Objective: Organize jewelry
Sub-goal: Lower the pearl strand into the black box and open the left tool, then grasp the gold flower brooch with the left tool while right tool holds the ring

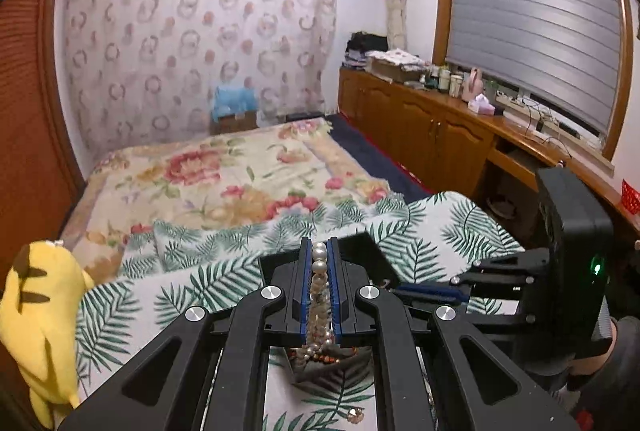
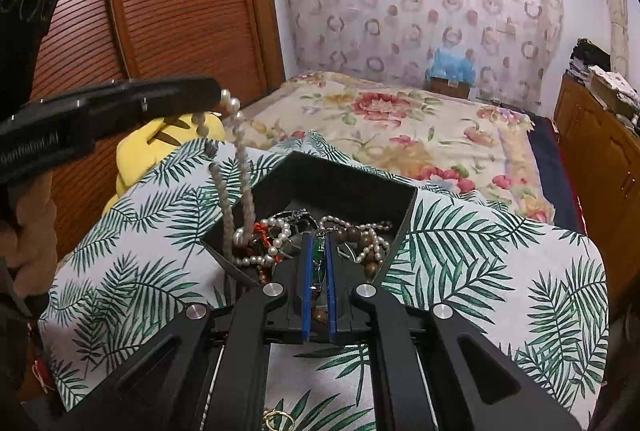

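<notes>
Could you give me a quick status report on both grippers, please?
Left gripper shut on pearl strand, lifted over black box. Right gripper shut on green piece in box. Strand's lower end tangled with other jewelry.

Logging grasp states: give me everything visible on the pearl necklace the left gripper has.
The pearl necklace is a string of round, glossy off-white beads. The left gripper is shut on it, pearls stacked between the blue pads. In the right wrist view it hangs from the fingertips in two strands, taut and near vertical, down into the black box, where its lower end lies in the jewelry tangle.
</notes>
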The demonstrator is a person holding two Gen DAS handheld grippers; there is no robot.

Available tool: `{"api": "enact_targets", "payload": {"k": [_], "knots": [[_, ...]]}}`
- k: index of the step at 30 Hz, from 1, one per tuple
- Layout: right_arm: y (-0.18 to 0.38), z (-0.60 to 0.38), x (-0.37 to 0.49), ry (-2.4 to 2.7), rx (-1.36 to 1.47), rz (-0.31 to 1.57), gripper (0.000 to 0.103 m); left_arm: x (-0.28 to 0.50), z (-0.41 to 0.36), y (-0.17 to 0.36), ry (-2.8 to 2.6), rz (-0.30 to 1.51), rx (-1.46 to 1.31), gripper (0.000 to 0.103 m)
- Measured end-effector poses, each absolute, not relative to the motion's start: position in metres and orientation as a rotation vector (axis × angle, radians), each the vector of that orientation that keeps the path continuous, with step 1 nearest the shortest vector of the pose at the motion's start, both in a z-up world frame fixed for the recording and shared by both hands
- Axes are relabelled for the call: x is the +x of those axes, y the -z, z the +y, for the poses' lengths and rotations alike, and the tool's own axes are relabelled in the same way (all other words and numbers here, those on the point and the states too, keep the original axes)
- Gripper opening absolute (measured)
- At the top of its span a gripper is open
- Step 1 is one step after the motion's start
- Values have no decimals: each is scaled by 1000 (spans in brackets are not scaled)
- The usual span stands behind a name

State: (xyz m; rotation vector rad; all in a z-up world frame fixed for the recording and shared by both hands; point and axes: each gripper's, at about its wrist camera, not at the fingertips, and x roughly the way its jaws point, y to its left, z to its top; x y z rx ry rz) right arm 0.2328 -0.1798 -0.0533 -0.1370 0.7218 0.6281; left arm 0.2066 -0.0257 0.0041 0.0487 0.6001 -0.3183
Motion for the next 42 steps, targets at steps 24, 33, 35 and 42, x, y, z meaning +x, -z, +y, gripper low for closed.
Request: {"api": "enact_targets", "payload": {"k": [24,33,35,42], "knots": [[67,-205,174,-642,-168,725,25,158,-14,33,313,642,76,50],[98,-202,149,-682,-237,807,28,142,-13,87,313,747,95,61],[104,-199,147,-696,-257,829,28,144,-13,97,313,777,102,71],[117,-189,145,-689,-324,855,28,151,-13,124,316,861,139,87]]}}
